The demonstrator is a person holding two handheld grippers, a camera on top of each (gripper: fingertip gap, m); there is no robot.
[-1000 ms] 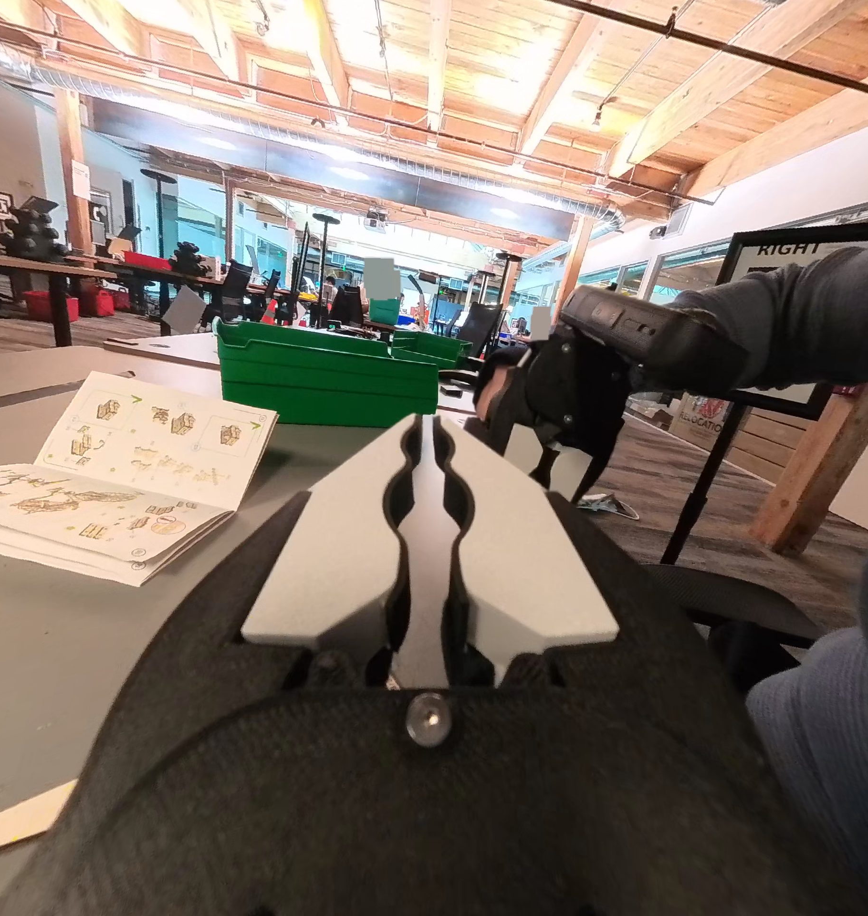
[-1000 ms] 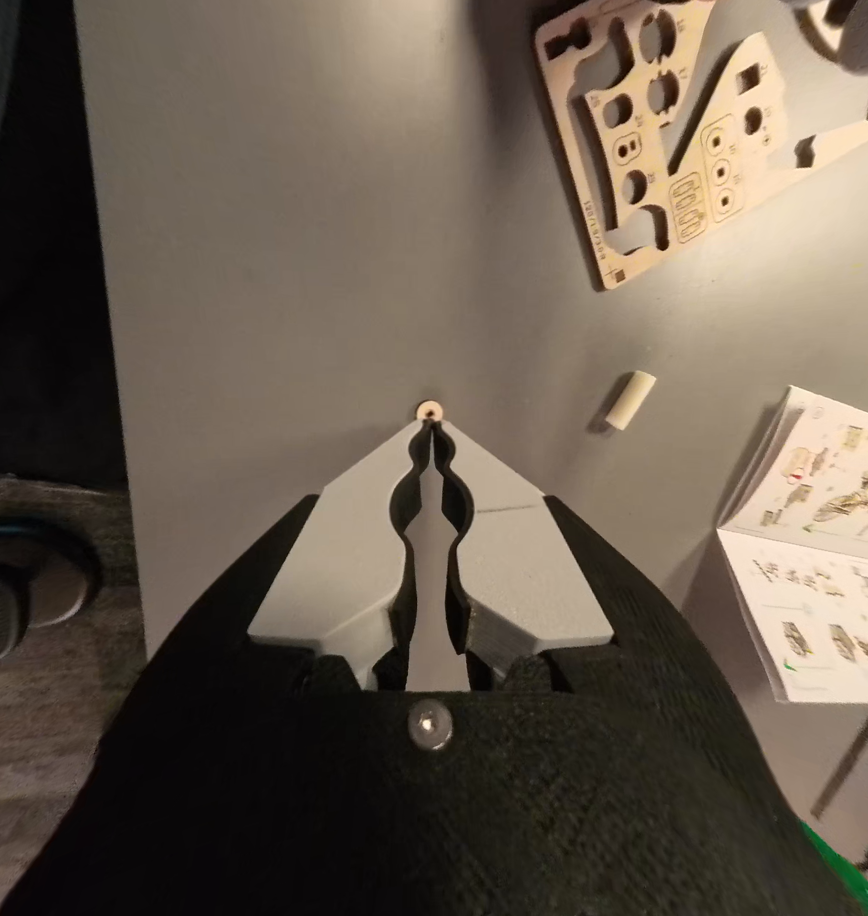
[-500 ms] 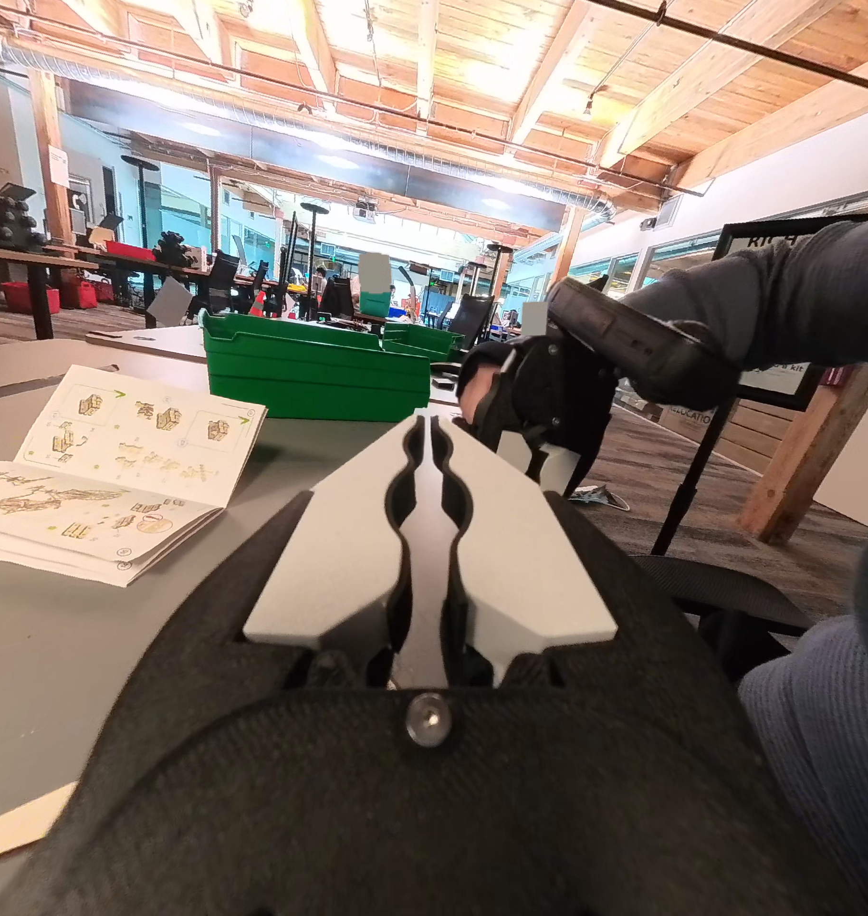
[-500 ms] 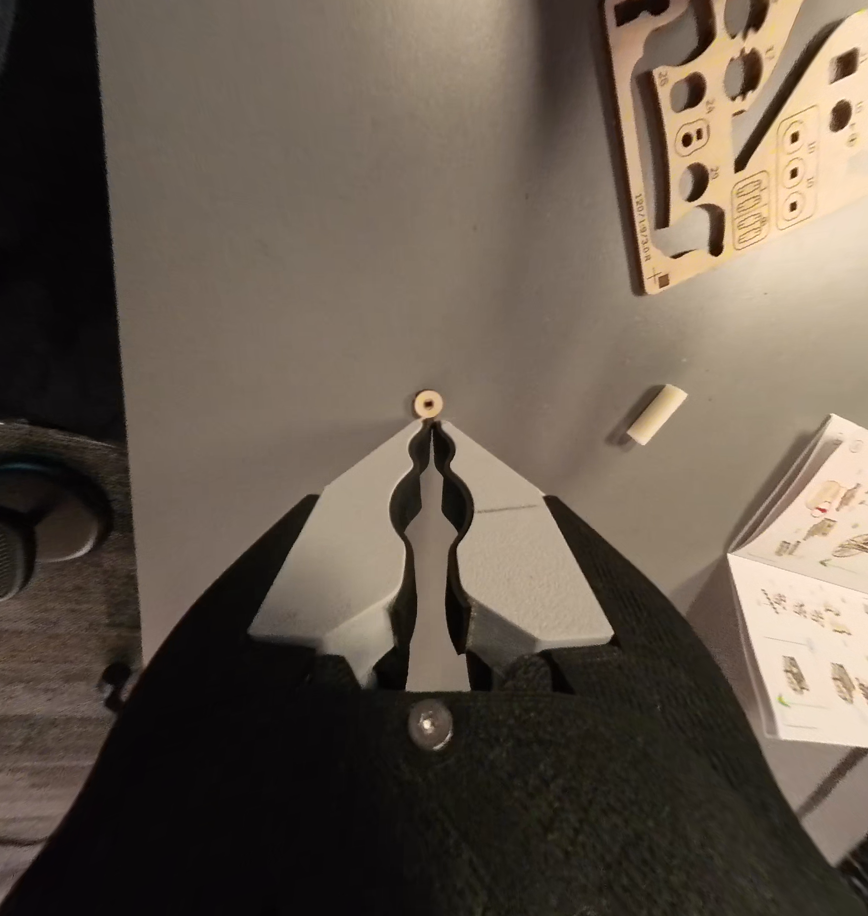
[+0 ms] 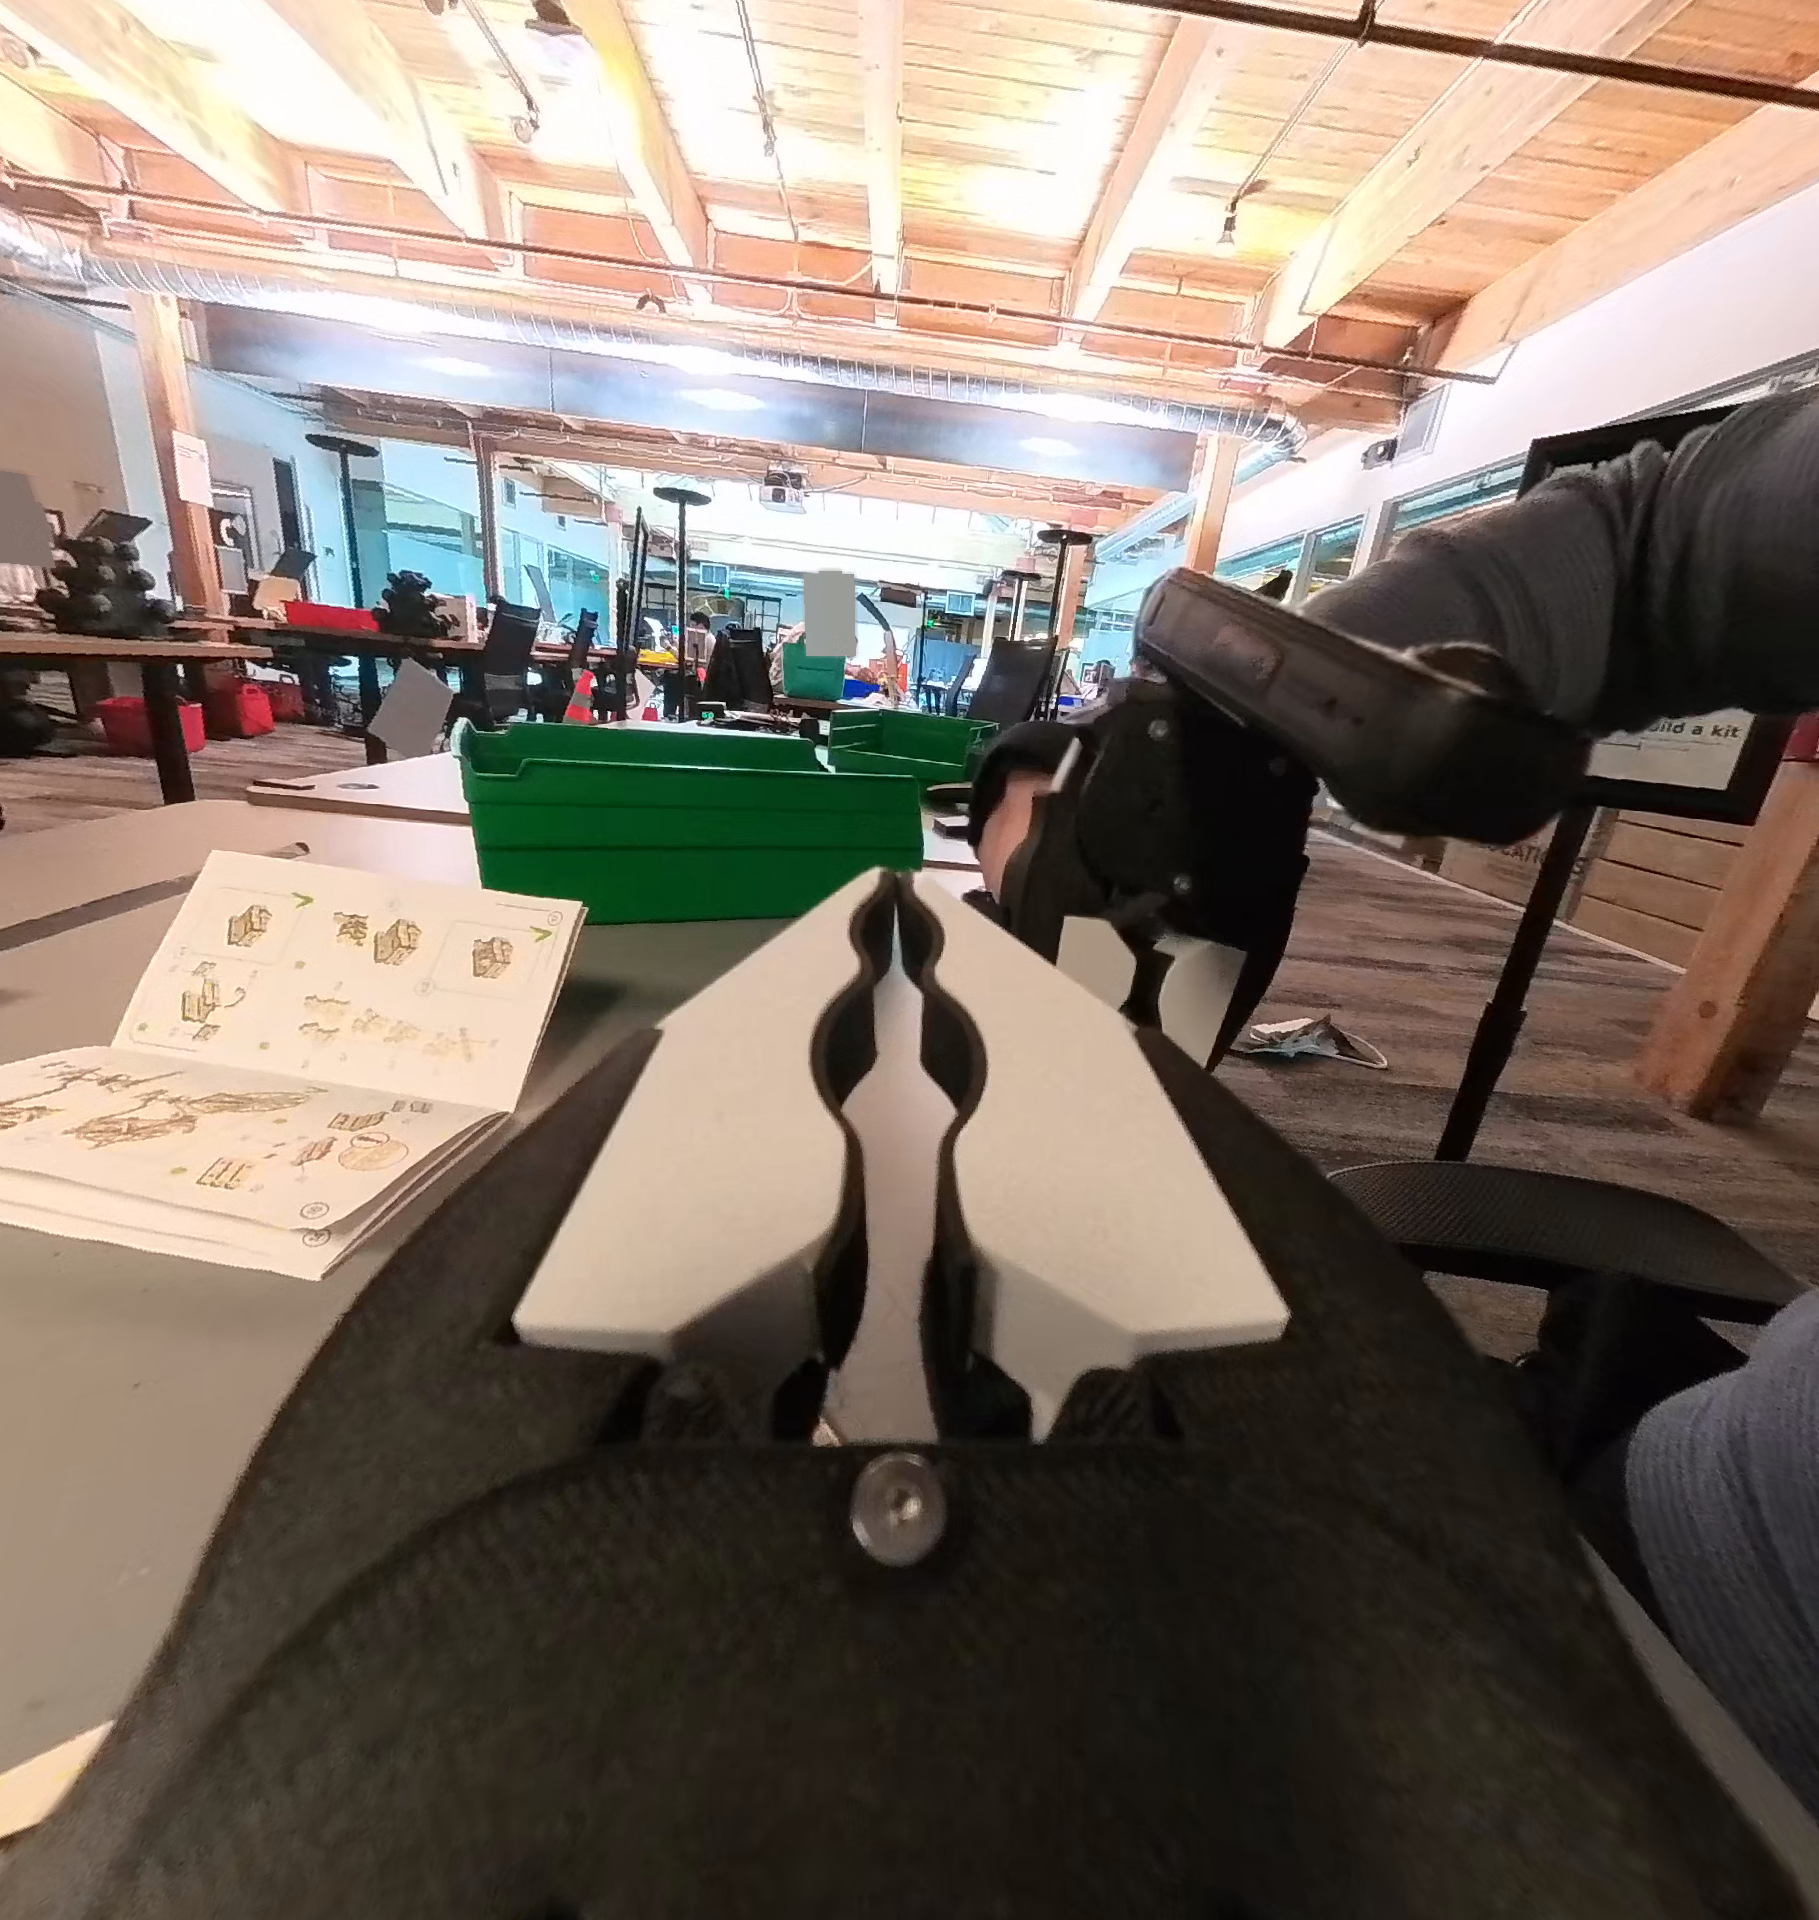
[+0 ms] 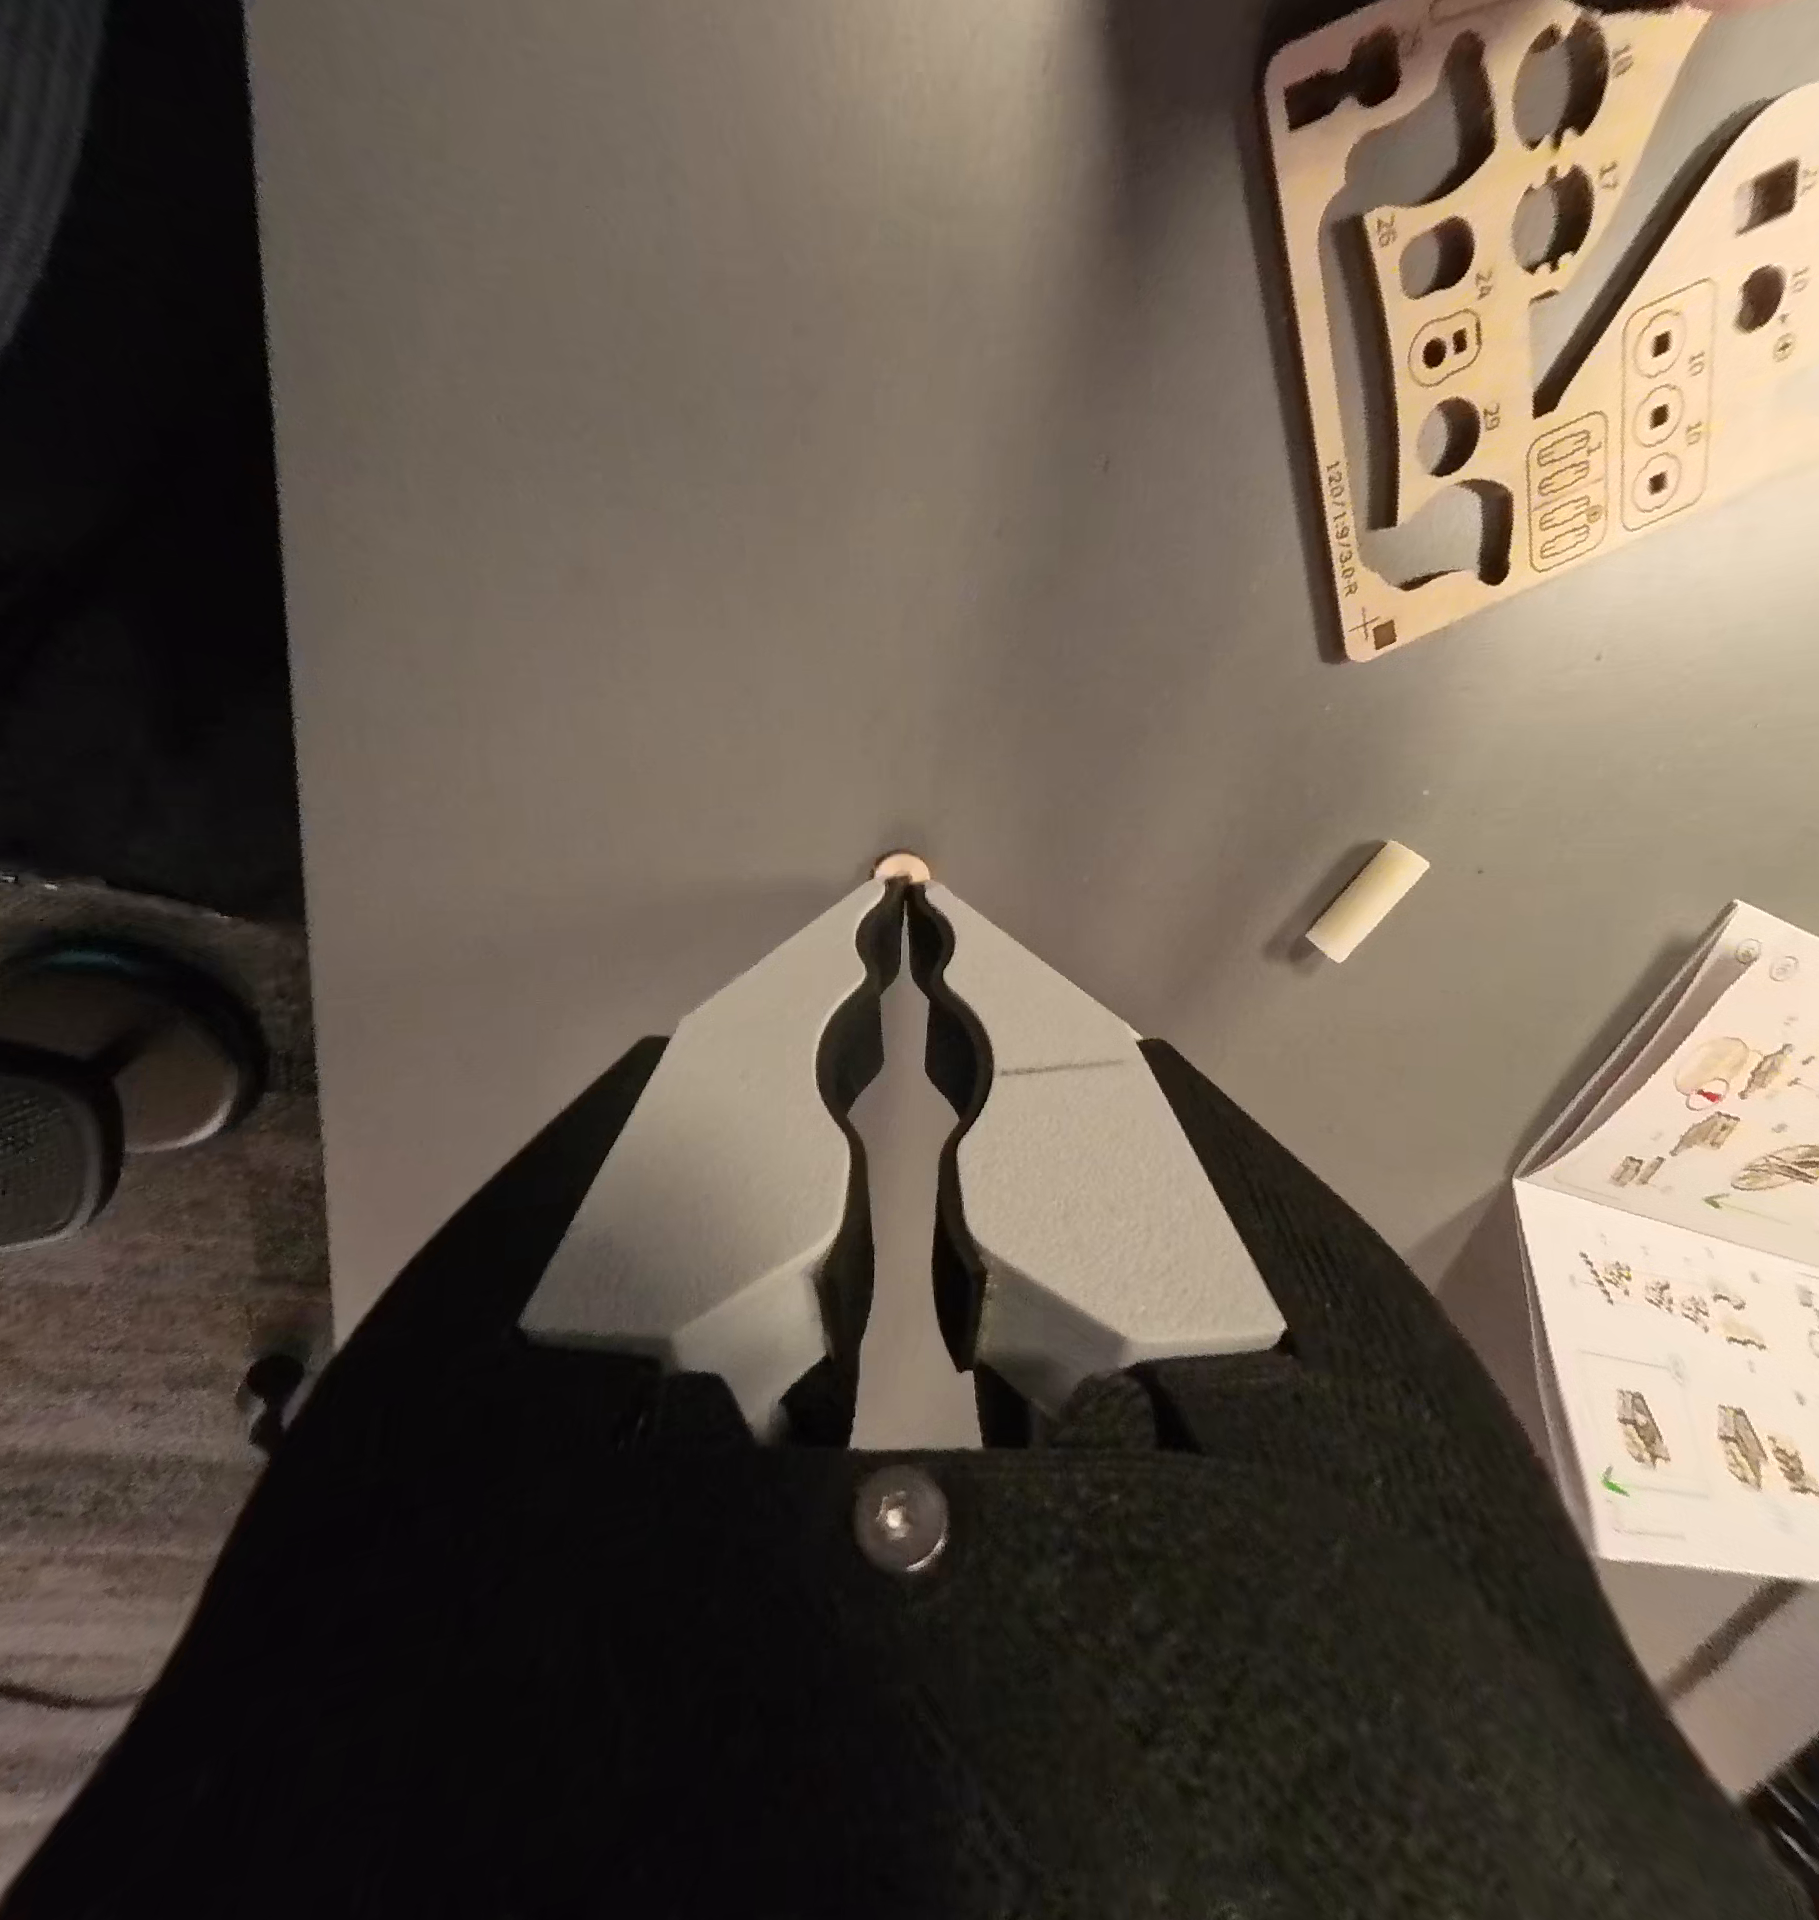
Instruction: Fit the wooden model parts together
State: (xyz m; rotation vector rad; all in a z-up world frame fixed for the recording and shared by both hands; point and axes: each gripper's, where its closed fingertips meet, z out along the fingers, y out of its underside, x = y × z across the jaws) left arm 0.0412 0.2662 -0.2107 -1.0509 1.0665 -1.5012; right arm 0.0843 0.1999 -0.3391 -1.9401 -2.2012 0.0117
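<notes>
My right gripper (image 6: 903,885) is shut, with a small wooden ring (image 6: 903,864) pinched at its very tips, above the grey table (image 6: 676,416). A wooden parts sheet (image 6: 1507,374) with several punched-out holes lies at the far right. A short white dowel (image 6: 1367,902) lies to the right of the tips. My left gripper (image 5: 897,881) is shut and empty, held low over the table and pointing across the room. The right gripper's black body (image 5: 1175,821) shows just beyond it, fingers pointing down. A corner of a wooden sheet (image 5: 11,1766) shows at the bottom left.
An open instruction booklet (image 6: 1715,1299) lies at the right, and shows at the left in the left wrist view (image 5: 261,1039). Stacked green bins (image 5: 687,842) stand behind it. The table's edge (image 6: 281,727) runs down the left, with a chair base (image 6: 105,1091) beyond. Between my right fingertips and the short white dowel (image 6: 1367,902) there is roughly 10 cm.
The right gripper has shifted over the table while the ring stayed at its tips. The sheet, dowel and booklet slid in its view. The left gripper barely moved.
</notes>
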